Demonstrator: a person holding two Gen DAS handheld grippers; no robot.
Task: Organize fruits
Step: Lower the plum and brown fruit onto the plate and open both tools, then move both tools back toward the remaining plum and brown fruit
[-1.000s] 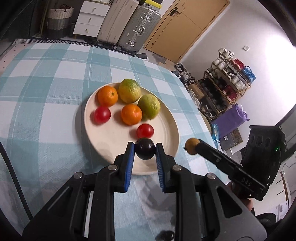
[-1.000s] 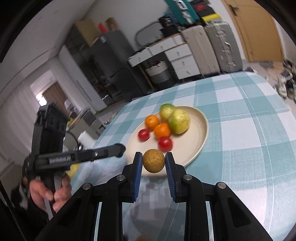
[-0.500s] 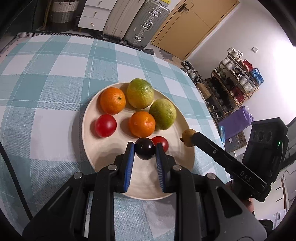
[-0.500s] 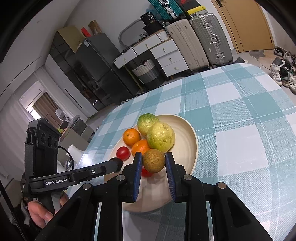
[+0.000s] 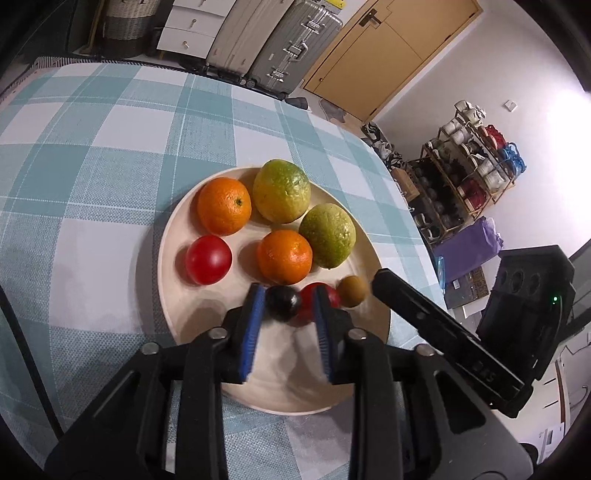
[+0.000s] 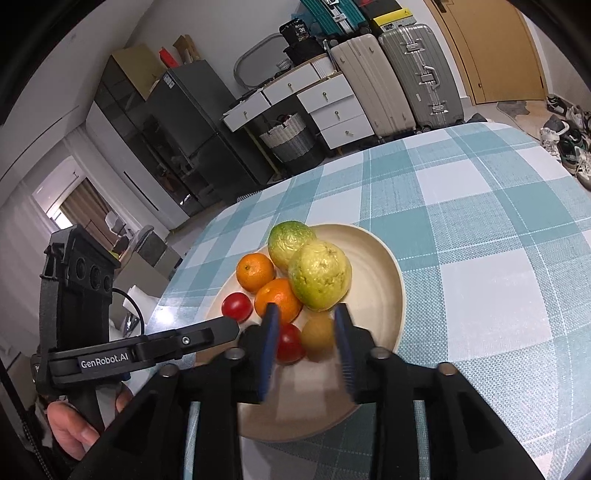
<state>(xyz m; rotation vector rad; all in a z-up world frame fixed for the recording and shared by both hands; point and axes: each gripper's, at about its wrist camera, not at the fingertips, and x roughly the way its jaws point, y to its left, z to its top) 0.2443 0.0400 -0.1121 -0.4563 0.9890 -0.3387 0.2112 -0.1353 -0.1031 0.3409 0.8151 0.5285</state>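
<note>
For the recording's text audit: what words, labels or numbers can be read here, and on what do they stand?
"GenRobot.AI": white print on the side of the left gripper, seen from the right wrist.
White characters on the right gripper, left wrist view: too blurred to read.
Number on the black box above the drawers: too small to read.

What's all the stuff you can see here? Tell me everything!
plate: one, cream, on the tablecloth
oranges: two, orange, on the plate
green fruits: two, yellow-green, far side of the plate
tomatoes: two, red, on the plate
dark fruit: one, near black, on the plate between the left gripper's opening jaws
brown fruit: one, brown, on the plate between the right gripper's opening jaws
tablecloth: one, teal and white check
suitcases: two, beige and silver, by the wall
door: one, tan
left gripper: black, blue pads
right gripper: black, blue pads
hand: one, holding the left gripper
</note>
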